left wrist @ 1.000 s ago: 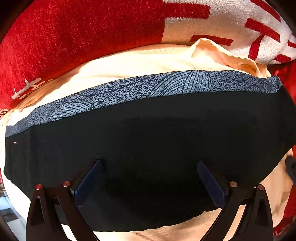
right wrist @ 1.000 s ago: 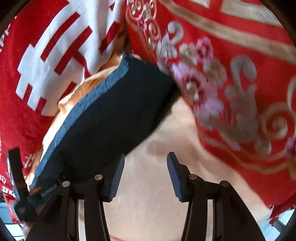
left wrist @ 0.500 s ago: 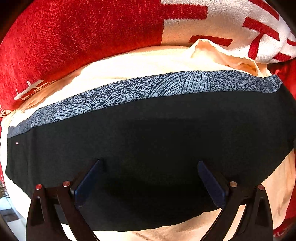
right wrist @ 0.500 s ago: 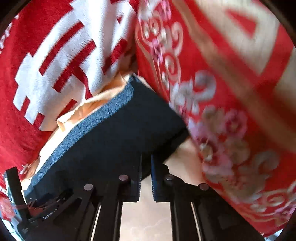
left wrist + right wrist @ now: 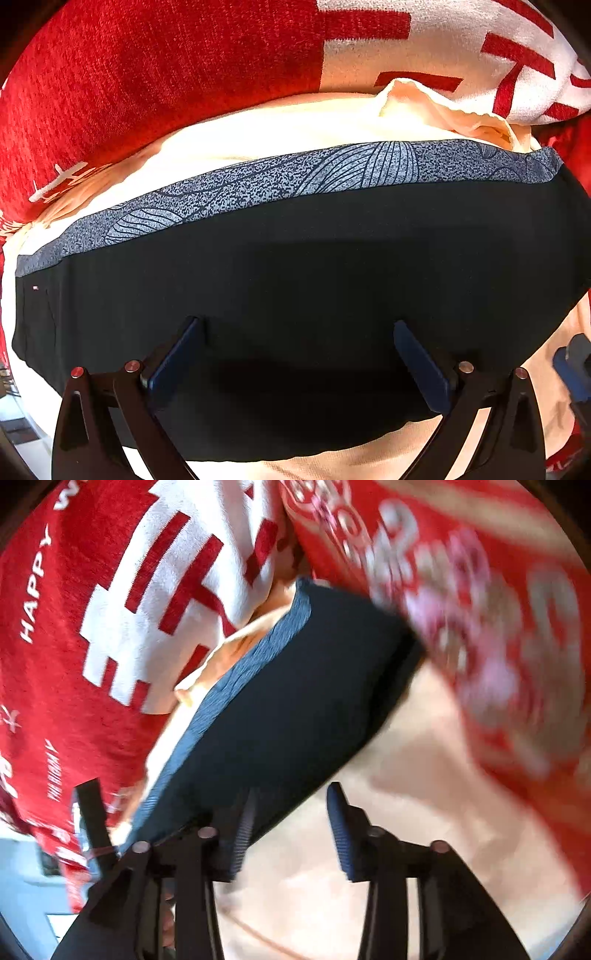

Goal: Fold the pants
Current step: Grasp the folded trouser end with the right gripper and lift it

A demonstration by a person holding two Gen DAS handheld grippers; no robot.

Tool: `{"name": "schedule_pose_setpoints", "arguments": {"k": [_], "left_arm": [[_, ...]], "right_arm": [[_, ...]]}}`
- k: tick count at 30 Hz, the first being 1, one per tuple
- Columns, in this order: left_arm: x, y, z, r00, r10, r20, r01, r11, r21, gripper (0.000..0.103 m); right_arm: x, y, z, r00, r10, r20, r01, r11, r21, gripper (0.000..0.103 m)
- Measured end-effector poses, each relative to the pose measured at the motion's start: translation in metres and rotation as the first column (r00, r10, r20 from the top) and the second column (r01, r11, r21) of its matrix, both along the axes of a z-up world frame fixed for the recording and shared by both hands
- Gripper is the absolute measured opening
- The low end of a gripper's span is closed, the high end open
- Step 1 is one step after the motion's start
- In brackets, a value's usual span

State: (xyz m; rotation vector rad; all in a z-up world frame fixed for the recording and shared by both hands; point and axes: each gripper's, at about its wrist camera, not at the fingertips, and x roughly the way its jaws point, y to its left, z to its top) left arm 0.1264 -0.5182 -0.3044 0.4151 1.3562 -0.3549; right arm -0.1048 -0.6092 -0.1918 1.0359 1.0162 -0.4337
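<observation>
left gripper (image 5: 295,354) spread wide over the black pants (image 5: 314,288), seemingly pinning the fold—right gripper (image 5: 288,830), at their five o'clock edge, opening empty.

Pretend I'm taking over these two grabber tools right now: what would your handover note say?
Left gripper: fingers wide apart, pointing down over the black pants, gripping nothing.
Right gripper: fingers opening, nothing between them, at the pants' near edge.
Pants: a folded dark bundle with a grey patterned band, lying on a cream cloth among red bedding.
Done: pants look folded.
Left: probably only tidy the fold, or fold once more; hard to tell.
</observation>
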Motion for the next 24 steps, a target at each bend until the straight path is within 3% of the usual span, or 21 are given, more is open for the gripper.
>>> {"name": "schedule_pose_setpoints", "arguments": {"k": [9,14,18,21,22,23,24], "left_arm": [[-0.007,0.004,0.003,1.0,-0.007,0.005,0.007,1.0,-0.02,0.103],[-0.012,0.008,0.003,1.0,-0.011,0.013,0.012,1.0,-0.027,0.103],[-0.01,0.012,0.003,1.0,-0.01,0.005,0.01,0.999,-0.037,0.103],[-0.008,0.012,0.006,0.999,-0.032,0.006,0.032,0.999,-0.032,0.103],[-0.006,0.012,0.009,0.999,-0.035,0.018,0.035,0.999,-0.02,0.103],[-0.005,0.014,0.015,0.998,-0.032,0.051,0.033,0.999,-0.019,0.1],[-0.005,0.016,0.022,0.996,-0.032,0.079,0.034,0.999,-0.027,0.096]], "right_arm": [[-0.017,-0.002,-0.025,0.99,-0.135,0.034,0.133,0.99,0.037,0.045],[-0.022,-0.012,-0.034,0.968,-0.222,0.116,0.219,0.975,0.043,0.045],[-0.004,-0.023,-0.045,0.954,-0.24,0.18,0.239,0.971,0.028,0.047],[0.012,-0.026,-0.045,0.963,-0.212,0.167,0.213,0.977,0.009,0.047],[0.014,-0.027,-0.044,0.966,-0.209,0.155,0.21,0.978,0.011,0.042],[0.014,-0.029,-0.042,0.968,-0.208,0.138,0.208,0.978,0.013,0.022],[0.013,-0.03,-0.04,0.972,-0.199,0.126,0.199,0.98,0.017,0.02]]}}
